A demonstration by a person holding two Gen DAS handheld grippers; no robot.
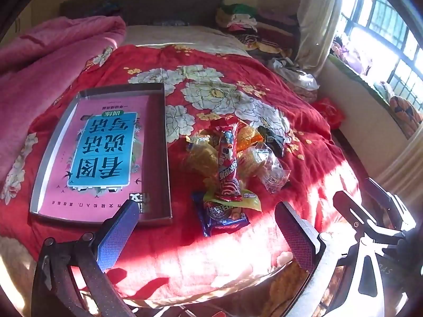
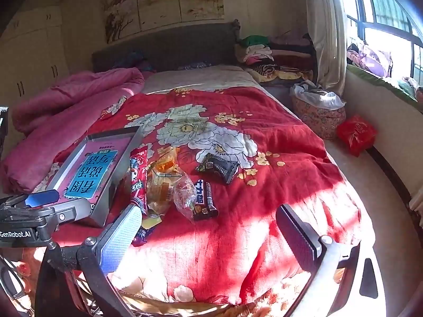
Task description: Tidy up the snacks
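A red floral quilt (image 1: 264,84) covers the bed, bearing a grey tray (image 1: 167,158) with a pink book, a snack pile (image 1: 230,158) just right of it, and both left tongs (image 1: 206,237) and right tongs (image 2: 208,237) spread wide, empty.

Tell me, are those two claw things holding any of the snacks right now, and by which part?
Nothing is held. The left gripper and the right gripper both stand wide open above the red quilt, and the snack pile lies untouched beside the tray.

left tongs (image 1: 208,227): wide open | right tongs (image 2: 208,227): wide open, angled down
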